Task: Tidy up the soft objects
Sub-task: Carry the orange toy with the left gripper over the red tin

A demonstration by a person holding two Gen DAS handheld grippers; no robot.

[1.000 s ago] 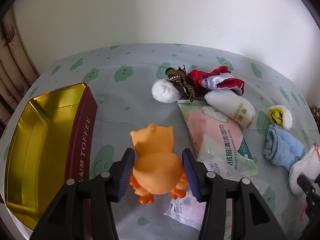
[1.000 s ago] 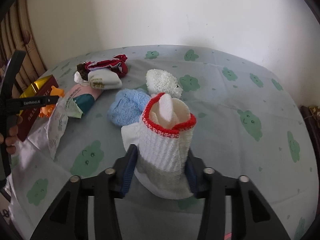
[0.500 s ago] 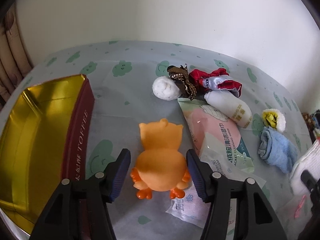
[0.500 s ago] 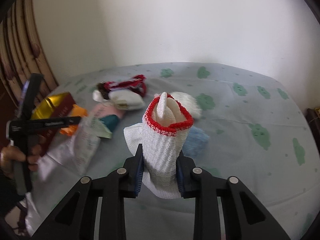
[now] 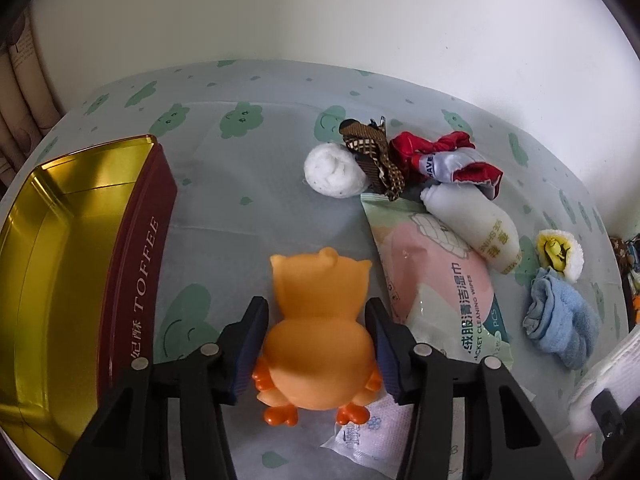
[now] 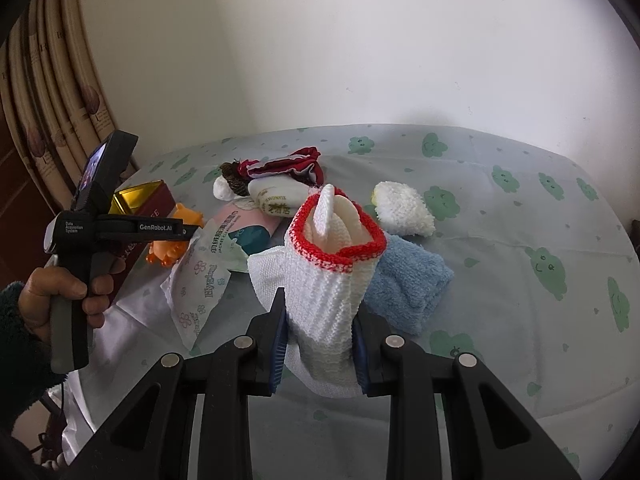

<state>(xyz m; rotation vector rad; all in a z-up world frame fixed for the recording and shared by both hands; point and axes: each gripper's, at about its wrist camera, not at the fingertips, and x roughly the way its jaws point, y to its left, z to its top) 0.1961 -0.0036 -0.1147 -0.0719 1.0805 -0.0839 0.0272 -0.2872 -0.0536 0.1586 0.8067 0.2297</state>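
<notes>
An orange rubber owl toy (image 5: 320,336) stands on the cloud-print cloth, just right of an open gold tin (image 5: 136,280) with a dark red wall. My left gripper (image 5: 316,312) straddles the toy's body; its jaws are closing and both blue pads touch its sides. In the right wrist view a hand holds that gripper at the left, and the toy (image 6: 168,250) peeks out below it. My right gripper (image 6: 319,312) is shut on a white knitted sock with a red cuff (image 6: 332,264), held upright above the cloth.
Right of the toy lie a wet-wipes pack (image 5: 440,280), a small tissue pack (image 5: 372,436), a white roll (image 5: 476,224), red fabric (image 5: 448,156), a brown ribbon (image 5: 376,152) and a white ball (image 5: 332,172). A blue towel (image 6: 404,280) and a fluffy white piece (image 6: 404,208) sit behind the sock. Wall behind, curtain left.
The left jaws spread apart from the toy, then came back in against it. The right gripper rose a little with the sock squeezed tighter.
</notes>
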